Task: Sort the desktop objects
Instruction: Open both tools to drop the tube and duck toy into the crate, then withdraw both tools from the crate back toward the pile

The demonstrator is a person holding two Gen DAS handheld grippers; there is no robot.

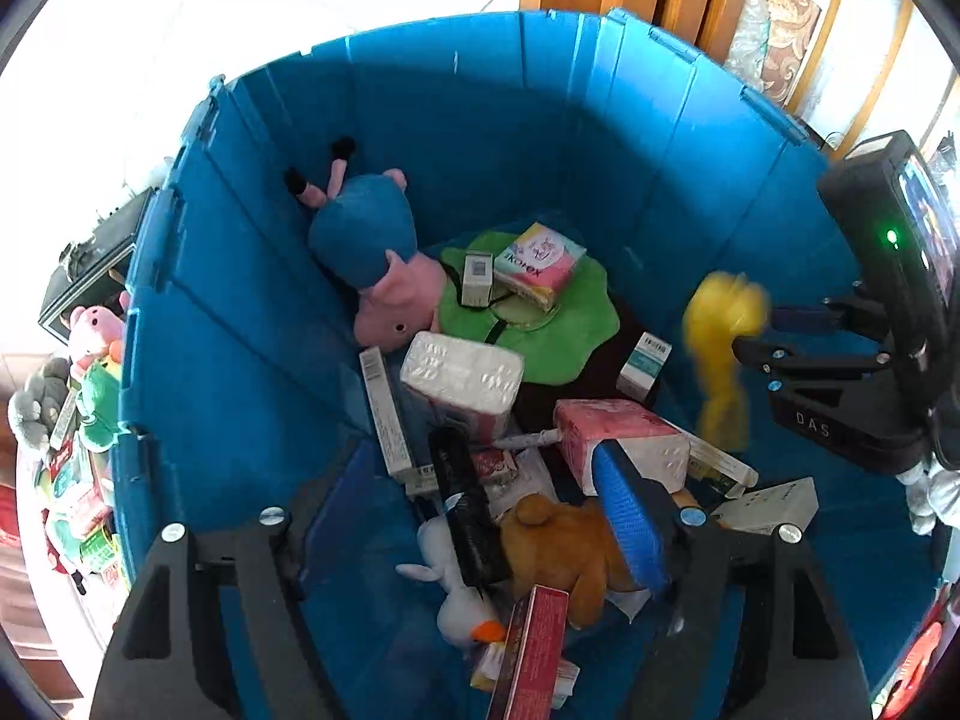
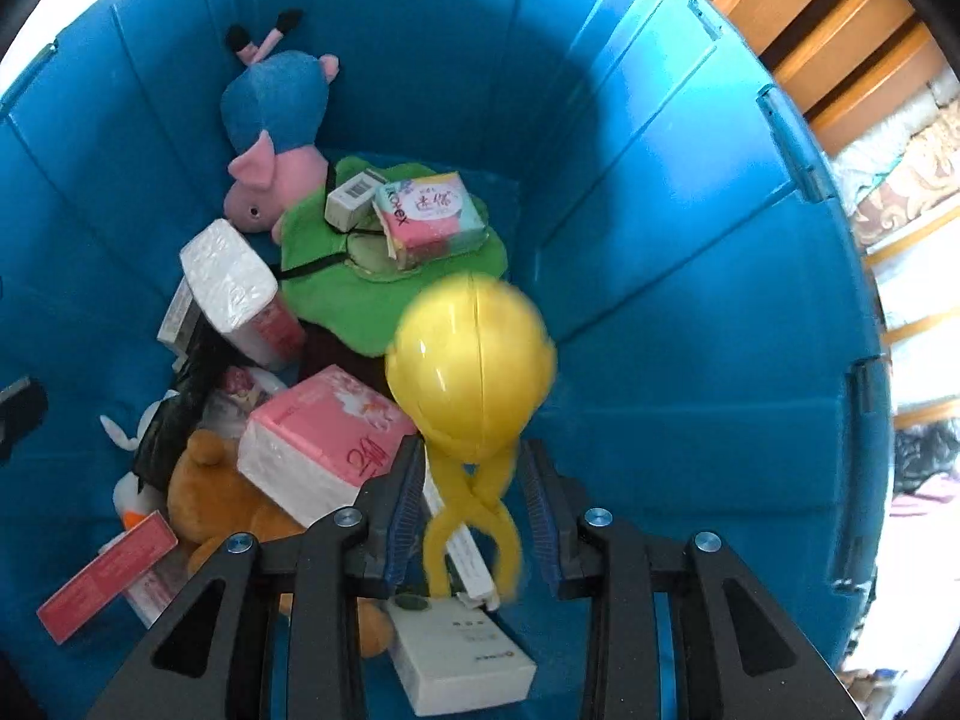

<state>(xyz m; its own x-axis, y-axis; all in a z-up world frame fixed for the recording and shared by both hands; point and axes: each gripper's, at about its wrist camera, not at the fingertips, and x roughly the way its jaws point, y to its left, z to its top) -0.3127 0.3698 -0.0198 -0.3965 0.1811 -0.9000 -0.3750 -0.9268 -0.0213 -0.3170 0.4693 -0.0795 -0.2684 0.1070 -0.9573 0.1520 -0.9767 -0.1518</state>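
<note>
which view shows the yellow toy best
The right wrist view: the yellow toy sits large and central just past the right gripper, its round head and crossed legs plain. The left wrist view shows it only small, blurred and side-on at the right gripper's tips over the blue bin.

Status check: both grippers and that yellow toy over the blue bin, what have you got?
Left gripper jaws open, nothing gripped. Right gripper jaws around the yellow toy, over the blue bin. Below: pink tissue pack, white box.
</note>
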